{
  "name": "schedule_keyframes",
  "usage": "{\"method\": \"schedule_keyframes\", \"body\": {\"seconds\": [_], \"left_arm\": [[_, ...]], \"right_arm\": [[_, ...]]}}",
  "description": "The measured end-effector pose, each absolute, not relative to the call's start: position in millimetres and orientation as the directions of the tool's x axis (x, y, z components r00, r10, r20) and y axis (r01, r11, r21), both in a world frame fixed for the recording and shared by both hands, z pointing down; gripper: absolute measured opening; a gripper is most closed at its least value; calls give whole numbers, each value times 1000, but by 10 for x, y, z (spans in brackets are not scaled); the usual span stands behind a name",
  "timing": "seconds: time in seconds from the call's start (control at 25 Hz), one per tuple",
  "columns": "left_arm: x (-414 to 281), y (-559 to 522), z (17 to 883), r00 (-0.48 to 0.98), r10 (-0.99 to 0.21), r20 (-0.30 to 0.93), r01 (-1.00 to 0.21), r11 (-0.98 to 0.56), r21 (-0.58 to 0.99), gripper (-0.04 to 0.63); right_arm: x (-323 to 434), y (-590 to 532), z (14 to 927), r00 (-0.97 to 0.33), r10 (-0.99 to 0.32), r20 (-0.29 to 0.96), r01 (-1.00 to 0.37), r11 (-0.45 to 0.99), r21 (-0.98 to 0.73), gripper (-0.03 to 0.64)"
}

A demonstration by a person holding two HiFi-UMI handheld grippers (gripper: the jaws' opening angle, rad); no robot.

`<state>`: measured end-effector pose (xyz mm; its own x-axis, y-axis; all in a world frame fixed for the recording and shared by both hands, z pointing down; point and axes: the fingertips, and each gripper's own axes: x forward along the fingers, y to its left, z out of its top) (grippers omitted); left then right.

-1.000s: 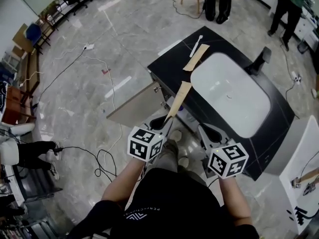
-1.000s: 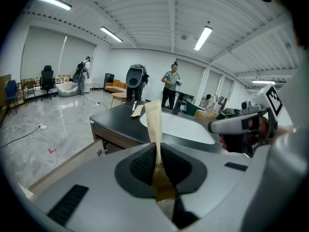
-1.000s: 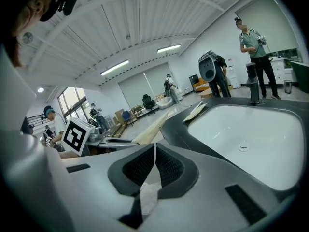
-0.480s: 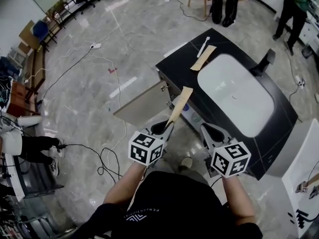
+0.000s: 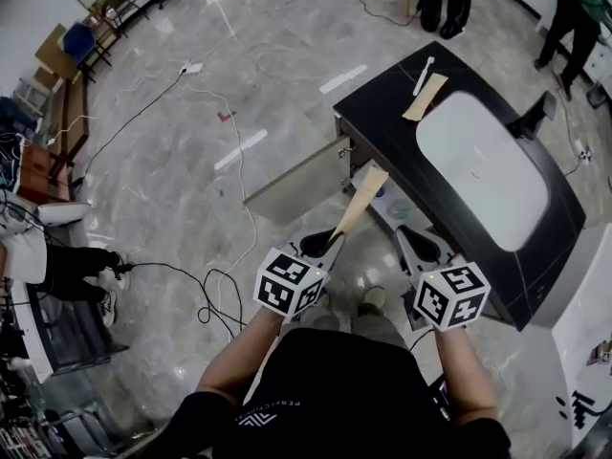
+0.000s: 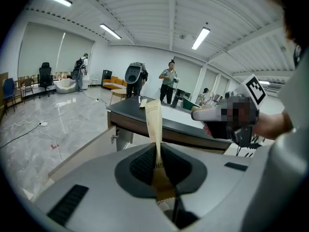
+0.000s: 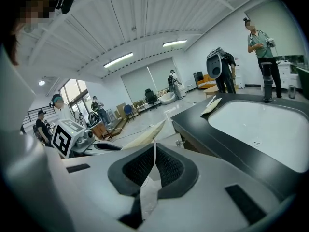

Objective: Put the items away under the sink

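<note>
Jaws of left gripper (image 6: 157, 149) clamp a paper packet (image 6: 153, 117)

Left gripper (image 5: 332, 240) holds paper packet (image 5: 362, 196) near sink (image 5: 483, 175).

Place: open lab or test hall | Signs: freestanding black sink unit (image 5: 382, 137) set mid-floor | cables (image 5: 203, 304) trailing over polished stone floor (image 5: 143, 208) | office chairs (image 6: 45, 72) along far wall | strip lights (image 6: 111, 31) on ribbed ceiling (image 6: 169, 13) | people (image 6: 169, 81) standing about
</note>
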<state>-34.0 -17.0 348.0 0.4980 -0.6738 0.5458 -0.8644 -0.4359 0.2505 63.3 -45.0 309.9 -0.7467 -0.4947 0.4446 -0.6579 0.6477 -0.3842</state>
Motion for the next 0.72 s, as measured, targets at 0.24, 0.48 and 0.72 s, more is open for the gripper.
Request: {"method": "schedule_keyframes", "body": {"seconds": [0.24, 0.48, 0.72], "left_arm": [[-714, 72, 3542, 536, -642, 548, -842, -458, 286, 32], [-941, 238, 3725, 581, -586, 564, -807, -503, 309, 32], [-1006, 339, 3912, 624, -528, 576, -766, -561, 315, 32]], "right_arm": [[218, -190, 3139, -731, -494, 470, -674, 633, -382, 37], [-11, 12, 3258, -691, -519, 503, -714, 596, -367, 37], [-102, 171, 3403, -656, -543, 525, -747, 568, -346, 37]]}}
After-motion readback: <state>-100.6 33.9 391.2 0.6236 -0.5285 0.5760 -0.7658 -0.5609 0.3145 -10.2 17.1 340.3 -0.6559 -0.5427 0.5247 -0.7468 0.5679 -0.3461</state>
